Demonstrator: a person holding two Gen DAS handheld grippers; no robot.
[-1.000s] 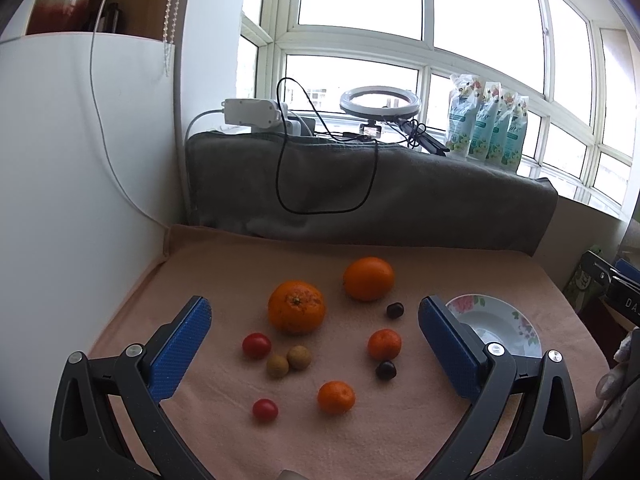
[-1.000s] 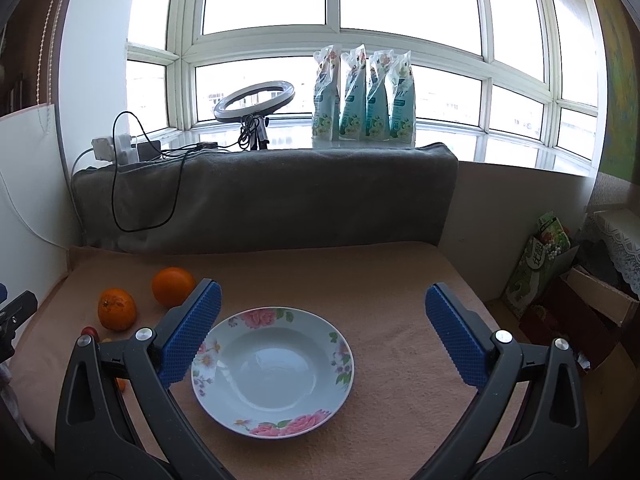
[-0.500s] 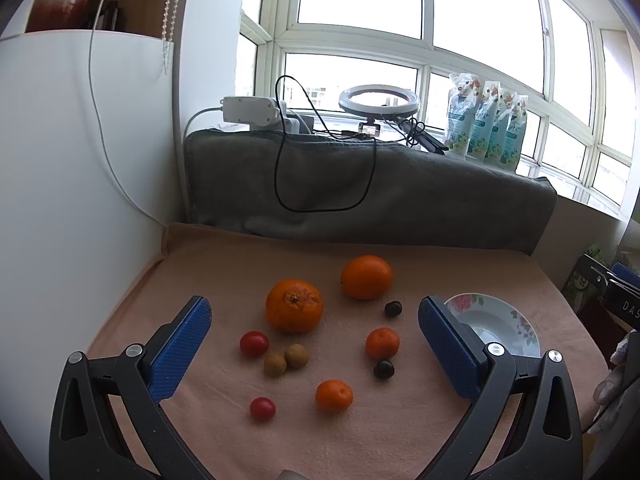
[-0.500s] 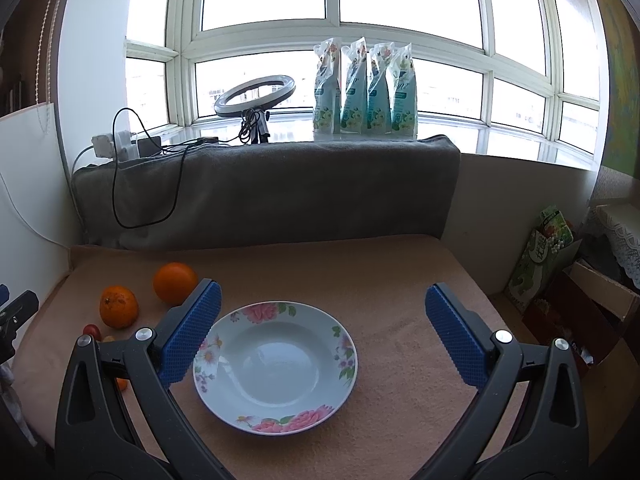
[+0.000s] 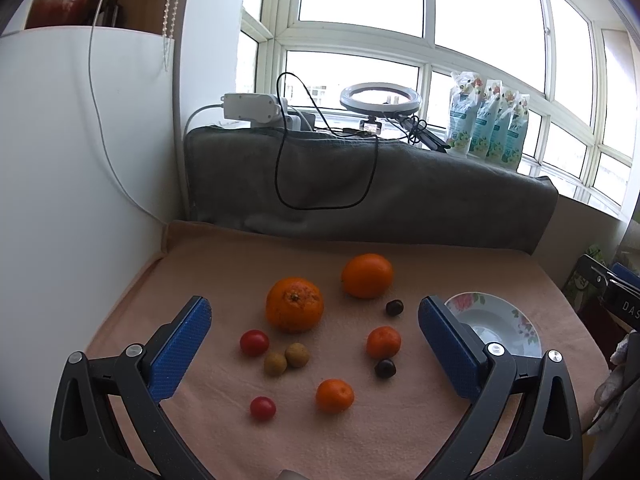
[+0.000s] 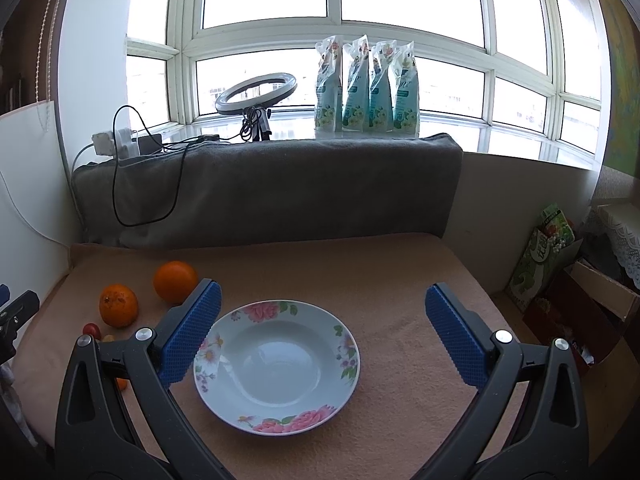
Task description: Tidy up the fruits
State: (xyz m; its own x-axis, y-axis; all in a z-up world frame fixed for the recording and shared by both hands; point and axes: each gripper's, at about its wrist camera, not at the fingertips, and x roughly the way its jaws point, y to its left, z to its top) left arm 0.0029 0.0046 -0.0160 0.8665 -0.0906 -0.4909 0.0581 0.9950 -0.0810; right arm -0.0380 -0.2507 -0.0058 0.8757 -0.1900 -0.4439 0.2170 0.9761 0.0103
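Fruits lie loose on a pink cloth (image 5: 224, 272). In the left wrist view I see two big oranges (image 5: 295, 304) (image 5: 367, 275), two small mandarins (image 5: 383, 342) (image 5: 335, 395), two cherry tomatoes (image 5: 254, 342) (image 5: 263, 407), two tan longans (image 5: 286, 359) and two dark fruits (image 5: 394, 307) (image 5: 385, 368). My left gripper (image 5: 316, 344) is open and empty, above the fruits. An empty white floral plate (image 6: 340, 360) lies right of them, also in the left wrist view (image 5: 516, 320). My right gripper (image 6: 320, 332) is open and empty, over the plate.
A grey blanket (image 6: 280, 188) covers the ledge behind the cloth, with a black cable (image 5: 320, 184) hanging over it. A white board (image 5: 72, 200) stands at the left. A ring light (image 6: 256, 92) and several pouches (image 6: 366, 88) stand on the windowsill. Boxes (image 6: 576, 292) sit beyond the right edge.
Both grippers stay open. The left view has shifted slightly, with the fruits a little lower-left in frame. The right view has drifted a little; the plate sits slightly higher.
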